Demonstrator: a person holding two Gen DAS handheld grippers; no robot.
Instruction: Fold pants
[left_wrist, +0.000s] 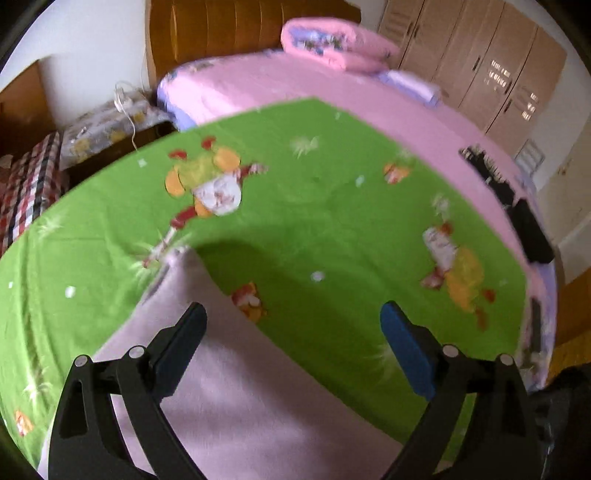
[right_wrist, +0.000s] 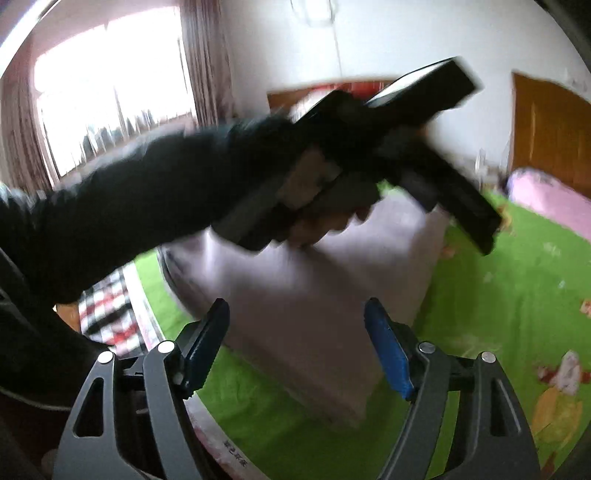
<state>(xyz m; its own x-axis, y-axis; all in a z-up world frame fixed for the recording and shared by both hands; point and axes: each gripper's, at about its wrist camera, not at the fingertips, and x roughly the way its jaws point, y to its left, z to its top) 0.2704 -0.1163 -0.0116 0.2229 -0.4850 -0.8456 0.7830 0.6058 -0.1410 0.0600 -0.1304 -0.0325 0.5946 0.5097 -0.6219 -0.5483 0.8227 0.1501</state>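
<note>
Pale lilac pants (left_wrist: 236, 391) lie folded flat on the green cartoon-print sheet (left_wrist: 332, 206); they also show in the right wrist view (right_wrist: 306, 295). My left gripper (left_wrist: 293, 314) is open and empty, hovering above the pants' right edge. My right gripper (right_wrist: 297, 314) is open and empty above the pants' near end. In the right wrist view the left hand-held gripper (right_wrist: 454, 206) and a dark-sleeved arm (right_wrist: 129, 206) cross above the pants, blurred.
A pink bed sheet (left_wrist: 369, 96) with a rolled pink quilt (left_wrist: 332, 40) lies beyond the green sheet. Dark items (left_wrist: 524, 218) lie at the bed's right edge. A wardrobe (left_wrist: 480, 62), a bedside table (left_wrist: 107, 125) and a plaid cloth (left_wrist: 29, 184) surround it. A bright window (right_wrist: 110, 92) shows at left.
</note>
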